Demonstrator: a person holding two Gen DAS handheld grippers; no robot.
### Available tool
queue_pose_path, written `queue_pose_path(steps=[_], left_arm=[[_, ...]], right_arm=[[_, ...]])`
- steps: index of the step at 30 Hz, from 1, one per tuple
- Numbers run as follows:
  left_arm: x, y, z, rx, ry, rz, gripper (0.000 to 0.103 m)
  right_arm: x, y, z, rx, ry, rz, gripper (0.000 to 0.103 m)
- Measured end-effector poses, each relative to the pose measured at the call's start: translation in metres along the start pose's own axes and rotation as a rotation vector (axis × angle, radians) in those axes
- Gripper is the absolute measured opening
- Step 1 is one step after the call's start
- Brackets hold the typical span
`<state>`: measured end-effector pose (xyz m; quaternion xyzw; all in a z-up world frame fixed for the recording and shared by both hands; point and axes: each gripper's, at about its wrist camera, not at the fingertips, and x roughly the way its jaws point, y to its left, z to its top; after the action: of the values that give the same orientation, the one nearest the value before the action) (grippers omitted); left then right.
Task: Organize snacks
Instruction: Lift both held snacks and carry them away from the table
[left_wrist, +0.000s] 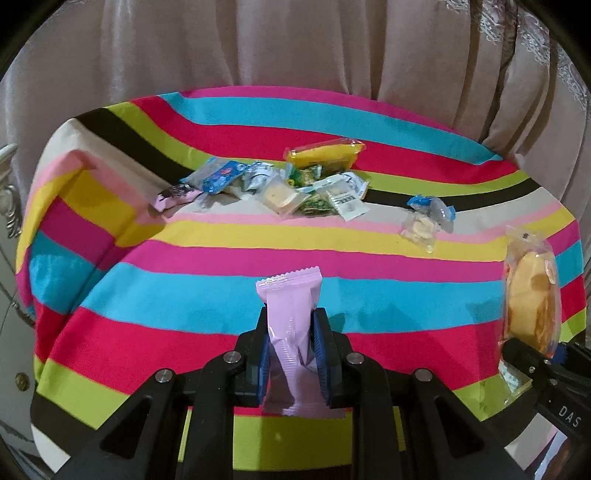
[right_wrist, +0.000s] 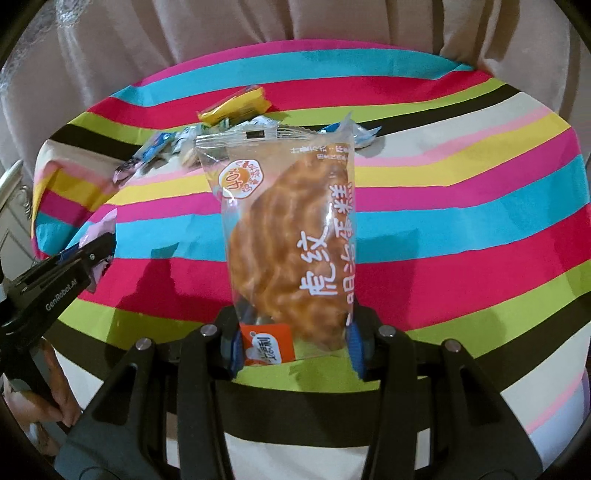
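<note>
Snacks (left_wrist: 280, 184) mostly lay heaped at the striped cloth's (left_wrist: 184, 295) far side, unsorted. The left gripper (left_wrist: 291, 347) pinched a pink wrapper (left_wrist: 290, 314); the right gripper (right_wrist: 295, 347) clamped a pastry packet (right_wrist: 284, 240). Neither was placed, so most sorting seemingly remained.

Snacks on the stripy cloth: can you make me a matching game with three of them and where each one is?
Things:
1. pink wrapper
2. bread packet
3. yellow packet

Places:
A. lying at the far side of the snack pile
B. pinched in the left gripper
C. pinched in the right gripper

Pairs: 1-B, 2-C, 3-A
</note>
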<state>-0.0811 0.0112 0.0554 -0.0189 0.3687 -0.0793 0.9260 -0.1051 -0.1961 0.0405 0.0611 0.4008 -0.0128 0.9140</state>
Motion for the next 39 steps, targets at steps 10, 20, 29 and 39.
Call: queue_pose_path(steps=[10,20,29,39], left_arm=[[0.016,-0.022,0.007,0.026,0.006,-0.043,0.022],[-0.019,0.004,-0.004,0.018,-0.021,0.026,0.022],[-0.129,-0.011,0.023,0.052,-0.252,-0.022,0.022],[-0.250,-0.045,0.018,0.156,-0.450,-0.149,0.022]], right_arm=[[-0.016,0.001,0.008,-0.053,-0.043,-0.073,0.048],[-0.015,0.013,-0.004,-0.026,-0.010,0.018,0.048],[-0.145,0.022,0.001,-0.097,-0.325,0.056,0.048],[-0.294,0.030,-0.023,-0.106,-0.621,0.022,0.048]])
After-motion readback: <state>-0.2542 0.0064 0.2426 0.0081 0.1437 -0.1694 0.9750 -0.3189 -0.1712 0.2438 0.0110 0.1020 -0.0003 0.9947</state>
